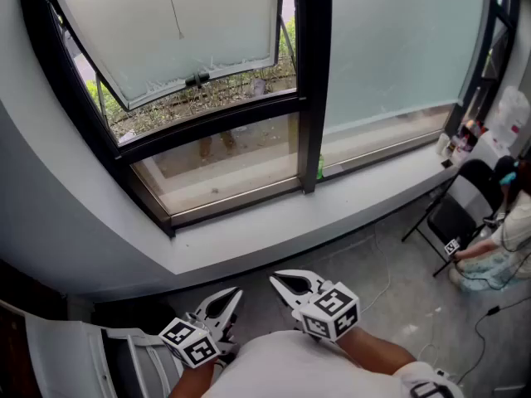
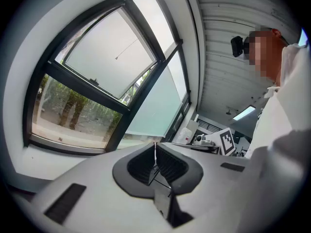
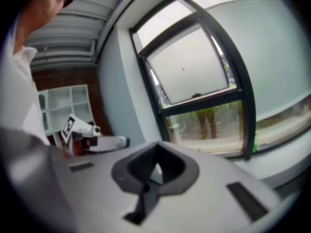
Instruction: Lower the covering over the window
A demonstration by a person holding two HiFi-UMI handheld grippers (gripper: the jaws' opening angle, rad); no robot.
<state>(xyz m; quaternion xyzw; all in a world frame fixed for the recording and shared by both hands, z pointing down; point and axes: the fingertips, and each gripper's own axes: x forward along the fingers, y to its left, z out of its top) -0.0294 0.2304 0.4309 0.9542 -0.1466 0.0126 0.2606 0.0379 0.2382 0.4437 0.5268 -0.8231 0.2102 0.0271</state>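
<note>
A black-framed window (image 1: 303,73) fills the wall ahead. Its upper left pane (image 1: 166,31) is frosted and tilted open outward. A thin pull cord (image 1: 174,11) hangs in front of that pane, seen too in the left gripper view (image 2: 127,47) and the right gripper view (image 3: 182,62). A pale covering (image 1: 398,40) hangs over the wide right pane down to near the sill. My left gripper (image 1: 235,293) and right gripper (image 1: 278,280) are held low by my body, well short of the window. Both are shut with nothing between the jaws, as their own views show (image 2: 155,147) (image 3: 156,166).
A deep grey sill (image 1: 249,235) runs under the window, with a small green bottle (image 1: 319,168) by the centre post and several bottles (image 1: 465,135) at its right end. A black folding chair (image 1: 456,214) and a seated person (image 1: 506,239) are at right. White shelving (image 1: 75,355) stands at lower left.
</note>
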